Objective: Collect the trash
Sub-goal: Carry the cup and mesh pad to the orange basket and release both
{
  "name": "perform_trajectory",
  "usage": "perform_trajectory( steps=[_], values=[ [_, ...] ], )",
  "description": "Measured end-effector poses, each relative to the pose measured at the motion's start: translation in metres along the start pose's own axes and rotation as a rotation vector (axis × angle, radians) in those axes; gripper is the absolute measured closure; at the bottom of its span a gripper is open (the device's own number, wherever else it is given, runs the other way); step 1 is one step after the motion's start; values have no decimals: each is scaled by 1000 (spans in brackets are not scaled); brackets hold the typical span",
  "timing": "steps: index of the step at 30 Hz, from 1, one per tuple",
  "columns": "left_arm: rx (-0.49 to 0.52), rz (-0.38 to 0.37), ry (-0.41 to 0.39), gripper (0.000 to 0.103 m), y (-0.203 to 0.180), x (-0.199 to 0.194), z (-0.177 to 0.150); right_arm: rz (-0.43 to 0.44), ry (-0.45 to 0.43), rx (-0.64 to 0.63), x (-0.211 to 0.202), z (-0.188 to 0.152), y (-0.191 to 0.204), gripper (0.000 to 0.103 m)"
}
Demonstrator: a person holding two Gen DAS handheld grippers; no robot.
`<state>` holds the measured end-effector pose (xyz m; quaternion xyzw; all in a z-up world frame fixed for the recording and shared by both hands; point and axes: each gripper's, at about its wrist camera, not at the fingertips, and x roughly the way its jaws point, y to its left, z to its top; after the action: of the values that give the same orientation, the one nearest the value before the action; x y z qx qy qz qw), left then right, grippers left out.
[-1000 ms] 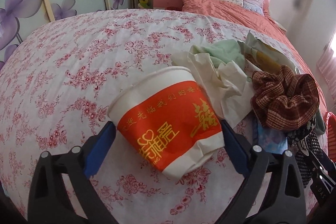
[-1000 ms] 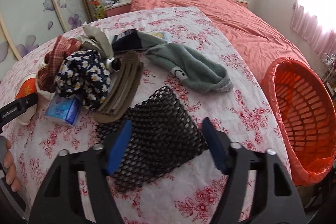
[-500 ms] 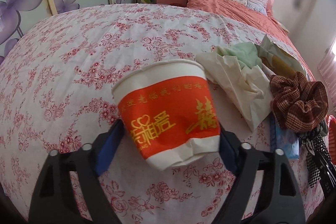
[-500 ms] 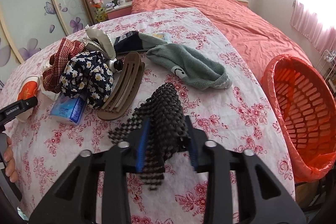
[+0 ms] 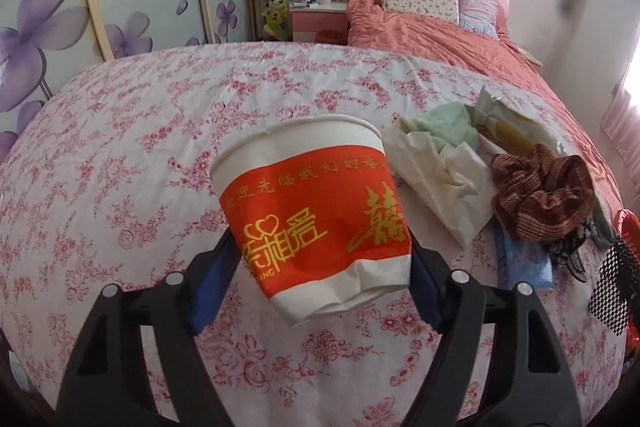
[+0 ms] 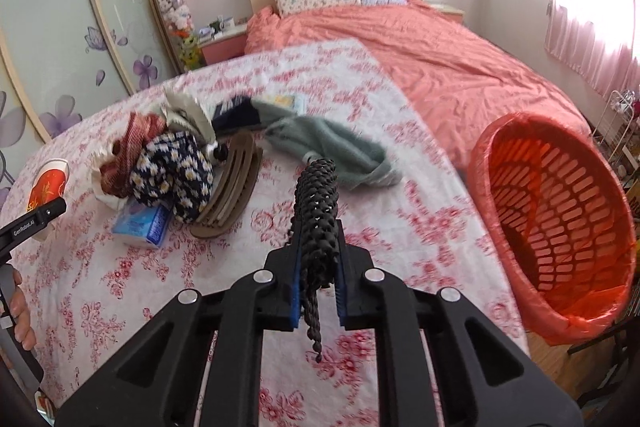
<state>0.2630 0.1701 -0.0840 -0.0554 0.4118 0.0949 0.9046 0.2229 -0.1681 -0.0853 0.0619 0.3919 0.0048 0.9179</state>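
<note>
Here, paper cup [image 5: 316, 215] — black mesh [image 6: 316, 203] — both gripped.

left gripper [image 5: 320, 259]: black plastic frame of angled struts, two fingers
left pads [image 5: 210, 287]: blue, flat, on the fingers' inner faces
left screws [image 5: 175, 278]: round silver heads, one at each joint
left side marking [image 6: 24, 229]: small white lettering on the black bar
right gripper [image 6: 318, 281]: same black strut frame
right pads [image 6: 296, 287]: blue, ribbed edges
right screws [image 6: 264, 277]: four silver heads across the joints
hand [image 6: 20, 311]: bare fingers around a black handle; no sleeve visible
</note>
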Motion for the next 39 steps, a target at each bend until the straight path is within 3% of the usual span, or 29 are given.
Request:
perform_trajectory(
  steps=[10, 21, 32, 39],
  values=[
    [82, -90, -95, 28, -45, -62, 0, -22, -143, 24, -52, 9, -22, 90],
    [231, -293, -154, 28, -143, -123, -13, -88, -266, 78, -96, 9, -62, 90],
    [402, -498, -135, 28, -274, -138, -31, -159, -320, 193, -106, 12, -132, 90],
    [499, -587, -95, 28, -346, -123, -44, -160, -313, 284, -90, 13, -177, 90]
  ],
)
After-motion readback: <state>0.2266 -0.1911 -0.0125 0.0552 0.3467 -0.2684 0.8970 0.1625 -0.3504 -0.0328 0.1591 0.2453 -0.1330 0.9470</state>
